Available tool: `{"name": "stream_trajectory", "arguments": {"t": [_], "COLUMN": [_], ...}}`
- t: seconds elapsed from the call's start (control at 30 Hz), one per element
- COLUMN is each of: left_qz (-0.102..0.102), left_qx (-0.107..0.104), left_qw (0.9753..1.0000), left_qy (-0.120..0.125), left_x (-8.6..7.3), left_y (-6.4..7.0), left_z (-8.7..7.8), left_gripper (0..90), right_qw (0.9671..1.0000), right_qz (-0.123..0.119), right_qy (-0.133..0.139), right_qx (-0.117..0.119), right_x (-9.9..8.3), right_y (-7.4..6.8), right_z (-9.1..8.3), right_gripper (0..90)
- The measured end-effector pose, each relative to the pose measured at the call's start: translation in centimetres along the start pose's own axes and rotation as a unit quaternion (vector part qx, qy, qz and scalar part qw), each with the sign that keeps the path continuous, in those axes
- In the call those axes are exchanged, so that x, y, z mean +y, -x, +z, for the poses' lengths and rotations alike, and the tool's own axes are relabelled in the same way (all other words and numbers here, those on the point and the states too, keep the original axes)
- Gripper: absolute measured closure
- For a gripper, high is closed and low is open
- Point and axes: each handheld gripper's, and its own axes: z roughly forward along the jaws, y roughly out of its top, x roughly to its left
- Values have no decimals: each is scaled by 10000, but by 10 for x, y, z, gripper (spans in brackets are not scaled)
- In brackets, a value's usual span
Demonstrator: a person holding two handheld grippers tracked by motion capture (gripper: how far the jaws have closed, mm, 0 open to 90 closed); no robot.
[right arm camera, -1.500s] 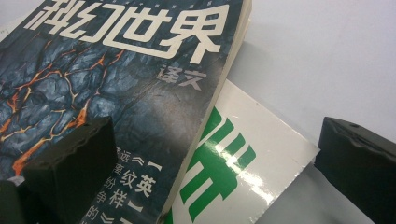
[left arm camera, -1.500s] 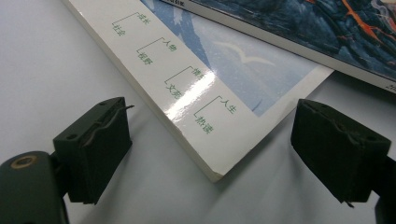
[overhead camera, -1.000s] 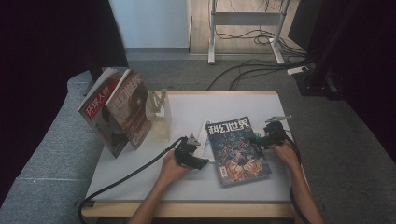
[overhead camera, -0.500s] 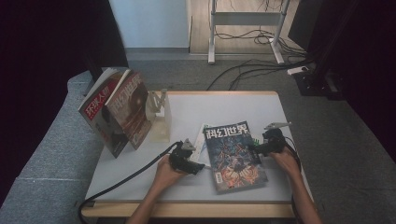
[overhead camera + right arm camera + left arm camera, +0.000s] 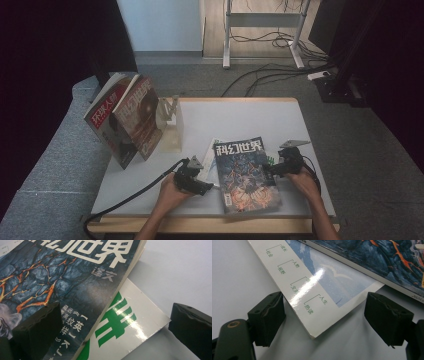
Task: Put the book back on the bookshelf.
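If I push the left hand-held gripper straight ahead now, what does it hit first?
Most likely the corner of the white magazine, which lies between the open jaws of the left hand-held gripper; the dark-covered magazine lies farther on, atop it.

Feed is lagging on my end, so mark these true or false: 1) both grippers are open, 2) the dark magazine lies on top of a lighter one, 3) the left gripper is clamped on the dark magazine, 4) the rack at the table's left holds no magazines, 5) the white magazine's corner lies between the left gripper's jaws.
1) True: the left gripper and the right gripper both stand with jaws wide apart.
2) True: the dark magazine overlaps the white magazine.
3) False: it is open and holds nothing.
4) False: the rack has two upright magazines leaning at it.
5) True.
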Motion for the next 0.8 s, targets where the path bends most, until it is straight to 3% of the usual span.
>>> {"name": "stream_trajectory", "arguments": {"t": [0.13, 0.3, 0.47, 0.67, 0.8], "left_qz": [-78, -142, -73, -12, -1], "left_qx": [-48, -74, 0, 83, -79], "left_qw": [9999, 9994, 9994, 9991, 9989], "left_qy": [111, 318, 351, 412, 453], "left_x": [-6, -7, -11, -14, -16], "left_y": [1, 13, 26, 36, 42], "left_z": [-3, -10, -12, -17, -19], "left_gripper": [176, 94, 19, 0, 6], "right_qw": [10000, 9999, 9993, 9986, 9985], "right_qz": [-11, -90, -234, -401, -472], "right_qy": [7, 21, 144, 195, 152], "right_qx": [-23, -131, -257, -284, -225], "right_x": [-2, -1, 0, -1, -8], "right_y": [-5, -8, -14, -28, -37], "right_z": [-1, -3, -11, -24, -32], "right_gripper": [0, 0, 34, 36, 44]}}
